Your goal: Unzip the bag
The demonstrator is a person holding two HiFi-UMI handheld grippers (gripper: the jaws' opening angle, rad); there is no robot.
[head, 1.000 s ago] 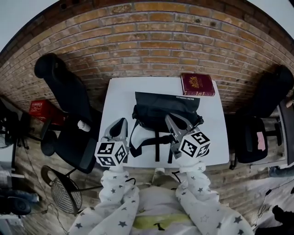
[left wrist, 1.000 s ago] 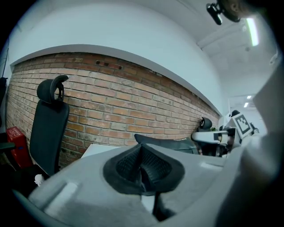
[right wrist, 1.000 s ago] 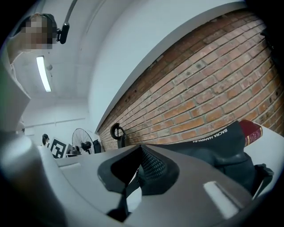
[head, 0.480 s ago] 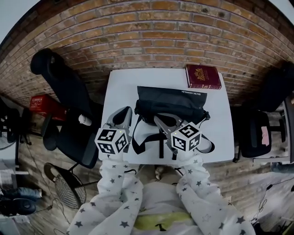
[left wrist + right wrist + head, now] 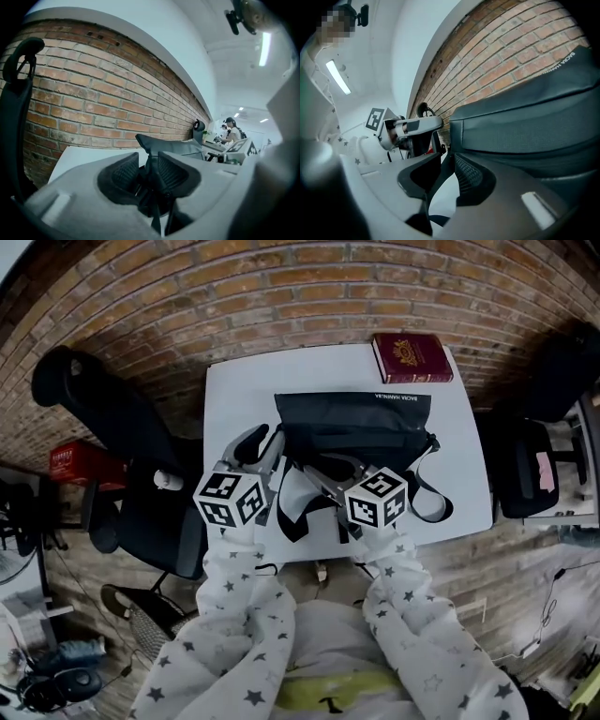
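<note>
left gripper (image 5: 149, 163): its jaws have just been opening and stand apart, ribbed dark pads either side of the black bag's (image 5: 356, 423) corner. right gripper (image 5: 321, 470): its jaws have also just been opening, and the white table (image 5: 234, 390) shows through the gap. the bag lies mid-frame on the table, matte woven fabric with a flat rectangular top and straps (image 5: 289, 521) looping toward the lower edge. white lettering on its far edge is too small to read. upper right is a dark red book (image 5: 412, 357) with a gold crest.
</note>
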